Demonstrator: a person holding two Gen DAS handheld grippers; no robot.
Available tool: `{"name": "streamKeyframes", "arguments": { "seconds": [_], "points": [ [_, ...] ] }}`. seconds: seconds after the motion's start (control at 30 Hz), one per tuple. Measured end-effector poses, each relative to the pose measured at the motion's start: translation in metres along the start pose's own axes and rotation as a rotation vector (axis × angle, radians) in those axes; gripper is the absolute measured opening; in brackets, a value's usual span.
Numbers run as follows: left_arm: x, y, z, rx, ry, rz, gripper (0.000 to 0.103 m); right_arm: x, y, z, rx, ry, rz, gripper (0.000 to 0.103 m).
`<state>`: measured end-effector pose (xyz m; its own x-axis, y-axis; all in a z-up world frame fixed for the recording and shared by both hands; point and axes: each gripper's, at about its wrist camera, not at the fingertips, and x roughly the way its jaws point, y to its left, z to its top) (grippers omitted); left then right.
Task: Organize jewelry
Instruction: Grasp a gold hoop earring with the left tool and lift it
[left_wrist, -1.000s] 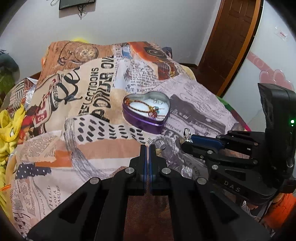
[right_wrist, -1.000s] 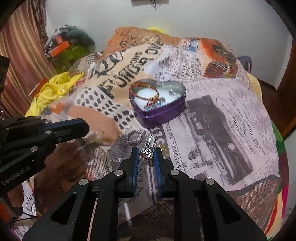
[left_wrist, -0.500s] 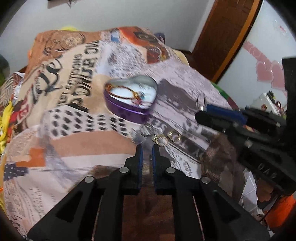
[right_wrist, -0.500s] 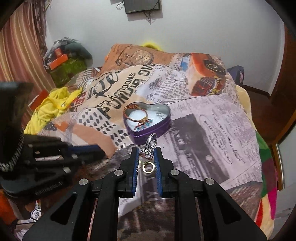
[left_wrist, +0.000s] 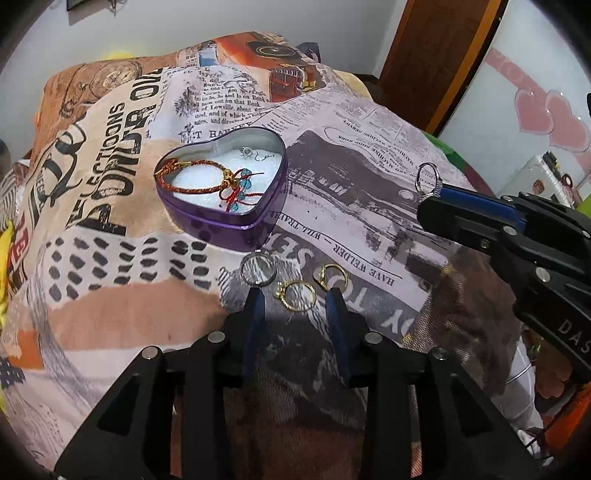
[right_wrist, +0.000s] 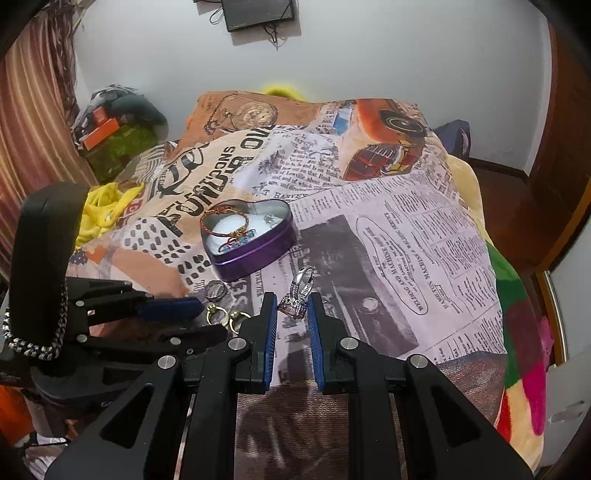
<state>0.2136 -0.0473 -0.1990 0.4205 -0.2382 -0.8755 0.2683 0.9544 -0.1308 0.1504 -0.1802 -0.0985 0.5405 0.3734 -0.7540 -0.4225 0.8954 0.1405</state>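
Note:
A purple heart-shaped tin (left_wrist: 236, 225) (right_wrist: 258, 254) lies open on the printed bedspread, holding a red-and-gold bracelet (left_wrist: 199, 181) and a small silver piece. My left gripper (left_wrist: 295, 295) is open, its fingers on either side of a gold ring (left_wrist: 295, 293); a second gold ring (left_wrist: 332, 277) and a silver ring (left_wrist: 258, 266) lie beside it. My right gripper (right_wrist: 291, 304) is shut on a silver ring with a stone (right_wrist: 297, 295), held above the bedspread right of the tin. It also shows in the left wrist view (left_wrist: 428, 181).
The bedspread (right_wrist: 406, 229) covers a bed. Yellow cloth (right_wrist: 99, 206) and a cluttered pile (right_wrist: 110, 136) lie at the left. A wooden door (left_wrist: 436, 55) and a wall with pink hearts stand at the right.
My left gripper has opened and moved forward around the gold ring. My right gripper has lifted and drawn back with the silver ring in it.

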Motion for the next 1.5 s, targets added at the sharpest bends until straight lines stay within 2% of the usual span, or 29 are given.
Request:
{"name": "streamKeyframes", "arguments": {
  "seconds": [0.23,0.3,0.77,1.23,1.5],
  "points": [
    [0.006,-0.002,0.004,0.024,-0.005,0.019,0.033,0.003,-0.006,-0.003,0.013,0.002,0.017,0.015],
    [0.007,-0.004,0.004,0.038,-0.01,0.029,0.025,0.002,-0.006,-0.004,0.014,0.002,0.021,0.015],
    [-0.009,0.001,-0.004,0.021,-0.047,0.043,0.025,-0.002,-0.004,0.001,0.005,-0.011,0.02,0.015],
    [-0.063,0.025,0.014,-0.042,-0.205,0.071,0.025,-0.005,0.011,0.022,-0.02,-0.059,0.03,0.015],
    [-0.079,0.039,0.033,-0.058,-0.28,0.086,0.025,0.002,0.015,0.038,-0.031,-0.08,0.037,0.015]
  ]
}}
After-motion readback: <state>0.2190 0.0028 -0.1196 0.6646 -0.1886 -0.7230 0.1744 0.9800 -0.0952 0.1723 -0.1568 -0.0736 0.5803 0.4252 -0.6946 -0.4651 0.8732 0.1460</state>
